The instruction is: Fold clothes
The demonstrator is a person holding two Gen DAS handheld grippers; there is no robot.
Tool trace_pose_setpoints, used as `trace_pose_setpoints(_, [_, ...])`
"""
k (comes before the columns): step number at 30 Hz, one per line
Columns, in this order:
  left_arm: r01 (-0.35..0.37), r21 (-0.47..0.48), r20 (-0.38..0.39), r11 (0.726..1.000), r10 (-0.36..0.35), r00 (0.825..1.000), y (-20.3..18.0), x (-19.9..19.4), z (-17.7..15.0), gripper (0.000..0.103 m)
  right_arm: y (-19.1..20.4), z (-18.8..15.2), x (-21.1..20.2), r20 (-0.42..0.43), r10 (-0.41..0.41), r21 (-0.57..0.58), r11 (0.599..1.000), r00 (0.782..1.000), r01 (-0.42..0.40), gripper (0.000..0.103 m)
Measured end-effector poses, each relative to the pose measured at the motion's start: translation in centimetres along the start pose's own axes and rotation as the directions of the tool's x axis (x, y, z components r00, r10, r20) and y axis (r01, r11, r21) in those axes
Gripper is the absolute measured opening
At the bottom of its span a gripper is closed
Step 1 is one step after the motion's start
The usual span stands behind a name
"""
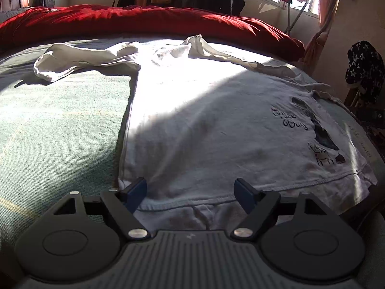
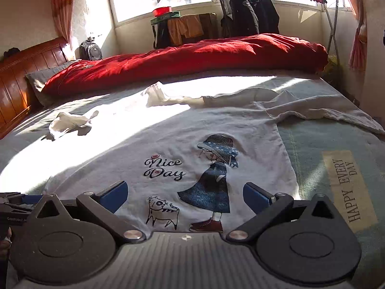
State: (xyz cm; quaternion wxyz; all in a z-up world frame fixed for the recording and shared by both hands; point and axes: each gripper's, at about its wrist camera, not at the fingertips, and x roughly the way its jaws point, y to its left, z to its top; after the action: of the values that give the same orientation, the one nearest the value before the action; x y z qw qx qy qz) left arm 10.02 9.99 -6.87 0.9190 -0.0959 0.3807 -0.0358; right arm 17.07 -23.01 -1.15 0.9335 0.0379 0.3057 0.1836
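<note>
White long-sleeve shirt (image 2: 192, 130) lies flat and face up on the bed (image 2: 320, 144), on a pale green bedspread. Print reads "Nice Day" (image 2: 164, 168), with a girl in a blue dress and hat (image 2: 211, 175) and a small cat (image 2: 162, 210) below the text.

Both sleeves are spread out toward the far side: one crumpled at far left (image 1: 65, 60), the other running out to the right (image 2: 324, 110). A bunched bit of cloth stands up near the collar (image 1: 196, 42).

Left hand-held gripper (image 1: 190, 187): jaws wide apart, nothing between the pads. It hovers over the shirt's near hem (image 1: 216, 200), left finger (image 1: 134, 189) close to the hem's left corner.

Right hand-held gripper (image 2: 185, 192): jaws wide apart, empty, positioned over the printed part, cat and shoes between the fingers in that view.

The left gripper's body shows at the left edge of the right wrist view (image 2: 14, 204).

Red duvet (image 2: 192, 57) is rolled along the far side of the bed. A "HAPPY EVERY DAY" label (image 2: 349, 190) sits on the bedspread right of the shirt. Strong sunlight cuts across the shirt's upper half.
</note>
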Motion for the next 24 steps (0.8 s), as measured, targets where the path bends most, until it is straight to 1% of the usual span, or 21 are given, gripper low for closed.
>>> trace_pose_setpoints(3, [-0.014, -0.041, 0.003, 0.999, 0.014, 1.0, 0.5, -0.3, 1.9, 0.08, 1.0, 3.1, 3.5, 0.031, 0.06, -0.036, 0.998, 0.998, -0.059, 0.103])
trace_pose_setpoints(5, [-0.009, -0.051, 0.005, 0.999, 0.01, 1.0, 0.7, -0.2, 3.6, 0.08, 1.5, 4.6, 6.4, 0.02, 0.091, -0.076, 0.993, 0.996, -0.089, 0.103])
trace_pose_setpoints(7, [0.02, -0.071, 0.007, 0.997, -0.019, 1.0, 0.8, 0.4, 6.4, 0.08, 1.6, 5.4, 9.4, -0.003, 0.11, -0.106, 0.988, 0.994, -0.11, 0.103])
trace_pose_setpoints(9, [0.048, -0.08, 0.014, 0.996, -0.047, 0.999, 0.7, 1.7, 9.4, 0.08, 1.2, 5.6, 12.4, -0.049, 0.145, -0.112, 0.982, 0.988, -0.15, 0.103])
trace_pose_setpoints(11, [0.065, -0.089, 0.024, 0.994, -0.063, 0.998, 0.6, 3.9, 13.1, 0.08, 0.6, 5.3, 15.0, -0.099, 0.184, -0.108, 0.975, 0.978, -0.195, 0.103])
trace_pose_setpoints(12, [0.067, -0.095, 0.035, 0.993, -0.064, 0.997, 0.6, 5.0, 15.1, 0.08, 0.2, 5.1, 15.9, -0.108, 0.2, -0.099, 0.973, 0.974, -0.211, 0.103])
trace_pose_setpoints(15, [0.038, -0.014, 0.075, 0.999, -0.037, 0.997, 0.2, 9.2, 20.9, 0.08, -1.4, 3.5, 17.5, -0.113, 0.265, -0.031, 0.962, 0.958, -0.27, 0.103])
trace_pose_setpoints(16, [0.007, 0.023, 0.078, 1.0, -0.009, 0.997, 0.1, 10.8, 22.3, 0.079, -1.7, 3.3, 17.2, -0.098, 0.282, -0.039, 0.957, 0.955, -0.286, 0.103])
trace_pose_setpoints(17, [-0.035, 0.063, 0.078, 0.997, 0.03, 0.996, 0.0, 12.6, 23.5, 0.076, -1.9, 3.2, 16.8, -0.095, 0.302, -0.038, 0.951, 0.949, -0.306, 0.103])
trace_pose_setpoints(19, [-0.119, 0.142, 0.082, 0.983, 0.108, 0.991, -0.2, 16.1, 25.7, 0.073, -2.6, 3.0, 16.4, -0.089, 0.333, -0.028, 0.941, 0.939, -0.337, 0.103])
trace_pose_setpoints(20, [-0.16, 0.181, 0.086, 0.971, 0.146, 0.986, -0.3, 17.8, 26.8, 0.068, -2.9, 3.0, 16.6, -0.088, 0.344, -0.012, 0.938, 0.935, -0.346, 0.103])
trace_pose_setpoints(21, [-0.2, 0.219, 0.091, 0.955, 0.184, 0.979, -0.4, 19.5, 27.9, 0.068, -3.2, 3.0, 16.7, -0.086, 0.354, 0.003, 0.935, 0.931, -0.355, 0.103])
trace_pose_setpoints(22, [-0.21, 0.249, 0.086, 0.946, 0.194, 0.977, -0.6, 20.6, 28.3, 0.068, -3.5, 3.1, 16.8, -0.083, 0.363, 0.016, 0.932, 0.928, -0.363, 0.103])
trace_pose_setpoints(24, [-0.194, 0.298, 0.064, 0.935, 0.184, 0.981, -1.0, 22.1, 28.2, 0.068, -3.6, 3.1, 16.8, -0.081, 0.37, 0.022, 0.929, 0.926, -0.369, 0.103])
